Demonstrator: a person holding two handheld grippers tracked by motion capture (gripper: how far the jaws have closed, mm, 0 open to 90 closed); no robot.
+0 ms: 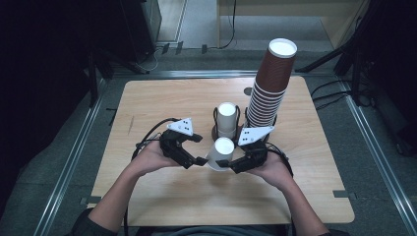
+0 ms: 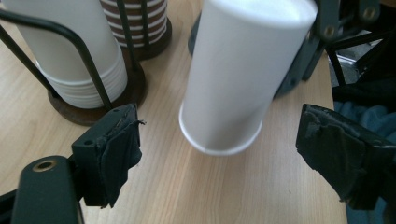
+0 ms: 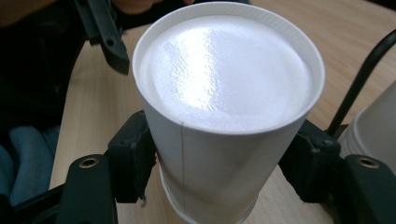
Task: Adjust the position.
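- A single white paper cup [image 1: 220, 153] was upside down, its closed base up and its rolled rim down, tilted a little and held above the wooden table [image 1: 147, 98] near the person's edge.
- The right gripper [image 1: 242, 162] held it: in the right gripper view its two black jaws pressed the cup's side walls [image 3: 219, 154], one on each side, below the base.
- The left gripper [image 1: 193, 158] was just beside the cup, on its other side. In the left gripper view the cup [image 2: 233, 79] stood ahead of and between the jaws, its long axis leaning, and the jaws were spread wide, touching nothing.
- The cup looked plain, smooth and matt, with one thin side seam.
- Behind it, a wire holder [image 1: 216, 118] kept a short stack of white cups [image 1: 226, 118].
- To the right stood a tall stack of brown cups [image 1: 268, 83], also upside down.
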